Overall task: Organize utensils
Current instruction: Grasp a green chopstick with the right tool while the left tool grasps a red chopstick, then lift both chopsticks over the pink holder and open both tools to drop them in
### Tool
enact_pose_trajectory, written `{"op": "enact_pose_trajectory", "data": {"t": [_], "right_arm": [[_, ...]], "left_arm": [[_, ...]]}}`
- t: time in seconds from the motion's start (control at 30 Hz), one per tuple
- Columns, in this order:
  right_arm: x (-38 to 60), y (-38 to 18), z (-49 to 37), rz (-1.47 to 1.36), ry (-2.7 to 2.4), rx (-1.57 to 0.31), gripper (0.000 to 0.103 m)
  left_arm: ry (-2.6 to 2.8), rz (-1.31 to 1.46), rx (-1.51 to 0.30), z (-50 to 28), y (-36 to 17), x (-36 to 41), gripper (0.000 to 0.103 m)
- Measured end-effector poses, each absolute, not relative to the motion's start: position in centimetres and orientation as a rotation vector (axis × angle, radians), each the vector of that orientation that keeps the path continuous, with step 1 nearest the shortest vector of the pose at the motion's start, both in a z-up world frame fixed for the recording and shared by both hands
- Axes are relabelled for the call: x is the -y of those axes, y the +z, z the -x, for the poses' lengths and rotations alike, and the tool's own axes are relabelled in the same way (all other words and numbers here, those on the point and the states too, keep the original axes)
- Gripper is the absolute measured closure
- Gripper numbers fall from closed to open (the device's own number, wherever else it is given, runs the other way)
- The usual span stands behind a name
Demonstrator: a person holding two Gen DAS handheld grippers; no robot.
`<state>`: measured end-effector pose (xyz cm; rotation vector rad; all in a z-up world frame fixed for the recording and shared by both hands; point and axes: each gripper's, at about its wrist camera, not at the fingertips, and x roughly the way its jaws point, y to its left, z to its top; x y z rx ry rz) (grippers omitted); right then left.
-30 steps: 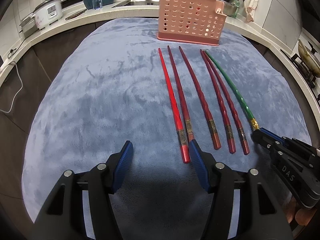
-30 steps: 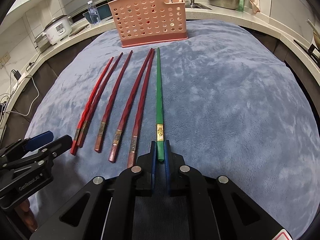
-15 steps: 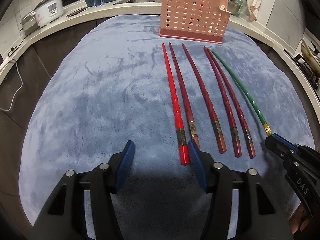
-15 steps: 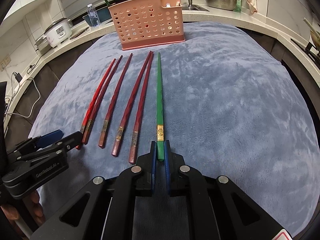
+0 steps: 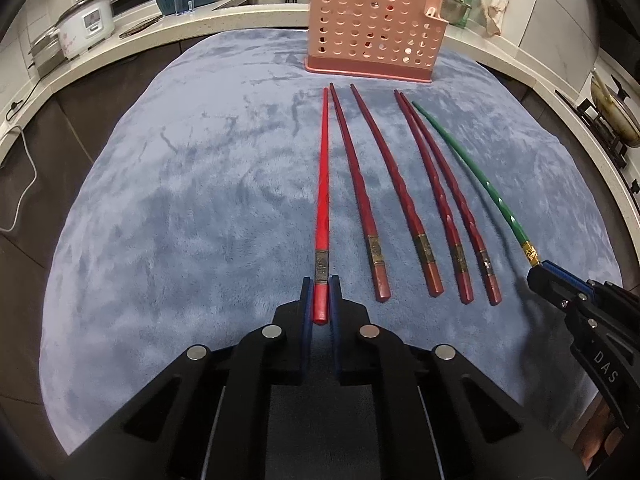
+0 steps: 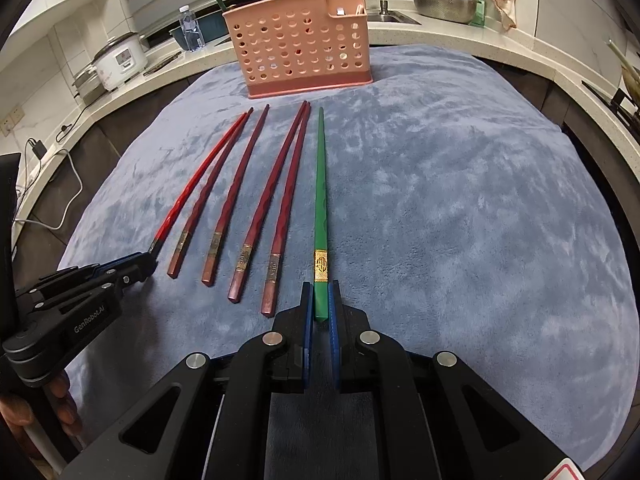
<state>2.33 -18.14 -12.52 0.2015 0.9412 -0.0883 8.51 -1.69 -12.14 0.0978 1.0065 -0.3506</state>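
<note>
my left gripper (image 5: 321, 300) is pinched on the butt end of the red chopstick (image 5: 322, 200), leftmost in the row. my right gripper (image 6: 320, 304) is clamped on the butt of the green chopstick (image 6: 320, 200), rightmost in the row. between them four dark red chopsticks (image 5: 416, 200) lie loose on the blue cloth (image 5: 180, 220), tips toward the pink holder (image 5: 372, 36), the two on the right almost touching at the tips. holder stands upright at the far edge of the cloth, with a green and a red chopstick sticking up out of it in the right view.
</note>
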Motion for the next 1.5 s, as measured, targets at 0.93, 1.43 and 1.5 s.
{"op": "enact_pose_trajectory", "data": {"t": [0.93, 1.43, 1.5], "right_arm": [[21.5, 4.8, -4.0, -0.228, -0.099, -0.588, 0.096], [23.0, 10.3, -7.5, -0.245, -0.084, -0.444, 0.096], [23.2, 10.9, -8.0, -0.247, -0.084, -0.427, 0.096]], "left_arm": [[-0.388, -0.085, -0.706, -11.8, 5.1, 2.7, 0.096], [-0.409, -0.079, -0.615, -14.9, 9.8, 4.9, 0.096], [-0.414, -0.076, -0.605, -15.5, 10.5, 5.1, 0.096]]}}
